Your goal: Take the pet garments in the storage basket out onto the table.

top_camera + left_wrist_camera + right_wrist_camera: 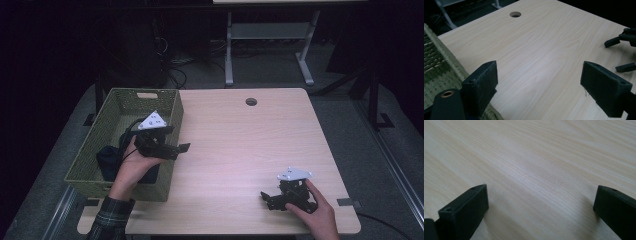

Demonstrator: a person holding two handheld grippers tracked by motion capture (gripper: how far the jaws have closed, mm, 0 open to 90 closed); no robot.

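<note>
My left gripper point(181, 148) hangs over the right rim of a green woven basket point(120, 107) at the table's left side; its jaws point right over the wood and stand wide apart, open, with nothing between them point(539, 85). A dark cloth point(106, 159) lies inside the basket under the left hand. My right gripper point(266, 199) rests low near the table's front right corner, open, its jaws spread over bare wood point(540, 202). In the left gripper view the right gripper point(621, 53) appears far off at the right edge.
The light wooden table point(240, 145) has a round cable hole point(251, 101) near its far edge. The basket's woven rim point(446, 62) runs along the left of the left gripper view. Behind the table stand a white desk frame point(270, 35) and cables on a dark floor.
</note>
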